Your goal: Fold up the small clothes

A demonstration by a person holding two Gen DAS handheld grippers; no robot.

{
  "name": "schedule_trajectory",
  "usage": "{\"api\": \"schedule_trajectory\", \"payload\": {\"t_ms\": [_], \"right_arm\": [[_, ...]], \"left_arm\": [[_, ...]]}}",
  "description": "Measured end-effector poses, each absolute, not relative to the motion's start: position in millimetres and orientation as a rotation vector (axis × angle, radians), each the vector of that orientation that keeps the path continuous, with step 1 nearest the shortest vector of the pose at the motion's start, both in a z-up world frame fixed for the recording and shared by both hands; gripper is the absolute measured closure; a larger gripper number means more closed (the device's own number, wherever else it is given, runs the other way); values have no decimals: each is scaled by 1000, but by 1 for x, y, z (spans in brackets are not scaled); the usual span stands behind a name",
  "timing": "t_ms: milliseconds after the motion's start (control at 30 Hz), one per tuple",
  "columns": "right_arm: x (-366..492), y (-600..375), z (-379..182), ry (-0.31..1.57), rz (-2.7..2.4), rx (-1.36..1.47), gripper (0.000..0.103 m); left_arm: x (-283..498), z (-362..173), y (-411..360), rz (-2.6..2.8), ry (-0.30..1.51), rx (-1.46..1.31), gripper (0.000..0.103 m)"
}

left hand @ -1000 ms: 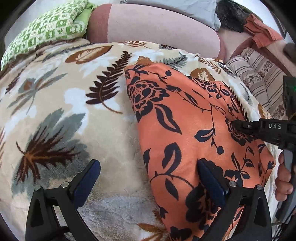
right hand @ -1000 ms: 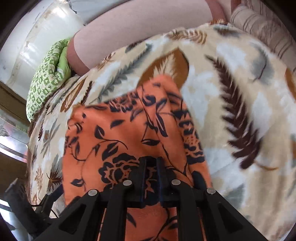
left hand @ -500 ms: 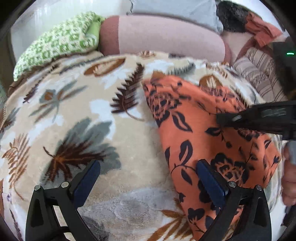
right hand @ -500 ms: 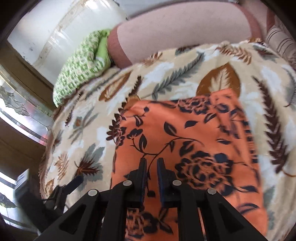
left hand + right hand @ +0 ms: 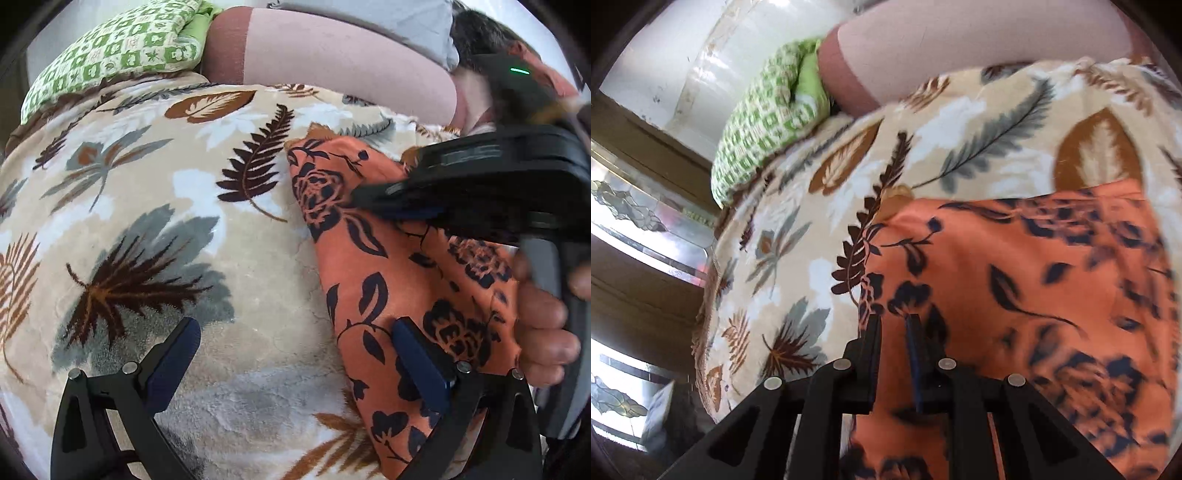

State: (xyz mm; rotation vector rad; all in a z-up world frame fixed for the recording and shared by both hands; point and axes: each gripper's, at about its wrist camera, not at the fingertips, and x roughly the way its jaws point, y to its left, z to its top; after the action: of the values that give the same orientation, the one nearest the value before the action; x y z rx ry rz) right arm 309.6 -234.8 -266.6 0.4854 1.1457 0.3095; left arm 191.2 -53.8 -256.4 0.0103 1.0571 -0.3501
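The orange cloth with a black flower print (image 5: pixel 373 258) lies on the beige leaf-patterned fleece blanket (image 5: pixel 155 206). The left tongs (image 5: pixel 295 354) stand spread wide, one finger over the cloth. The right tongs (image 5: pixel 893 325) have just been parting slightly, a narrow gap over the cloth with nothing pinched.

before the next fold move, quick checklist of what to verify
1. Orange floral garment lies on the leaf-print blanket: ok.
2. Left gripper jaws wide open, nothing held: ok.
3. Right gripper jaws have just been opening, narrow gap; cloth released: cannot tell.
4. Garment's left edge folded straight: ok.
5. Garment flat, no bunching: not ok, it humps up under the right gripper.
6. Green patterned pillow lies apart from the garment: ok.
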Motion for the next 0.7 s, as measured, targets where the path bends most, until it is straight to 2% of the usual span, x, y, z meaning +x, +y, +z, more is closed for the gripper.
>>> {"api": "schedule_trajectory", "payload": {"t_ms": [100, 200, 433, 600, 700], "right_arm": [[326, -227, -294, 1215, 306, 487, 84], [327, -237, -279, 1208, 328, 498, 84], [321, -323, -241, 1028, 85, 518, 84], [337, -367, -289, 1137, -44, 573, 79], [326, -368, -285, 1077, -30, 594, 79]], "left_arm": [[196, -262, -50, -365, 1094, -28, 0], [195, -256, -49, -366, 1074, -41, 0], [196, -246, -42, -327, 1013, -68, 0], [195, -258, -56, -341, 1033, -12, 0], [197, -256, -53, -349, 1037, -23, 0]]}}
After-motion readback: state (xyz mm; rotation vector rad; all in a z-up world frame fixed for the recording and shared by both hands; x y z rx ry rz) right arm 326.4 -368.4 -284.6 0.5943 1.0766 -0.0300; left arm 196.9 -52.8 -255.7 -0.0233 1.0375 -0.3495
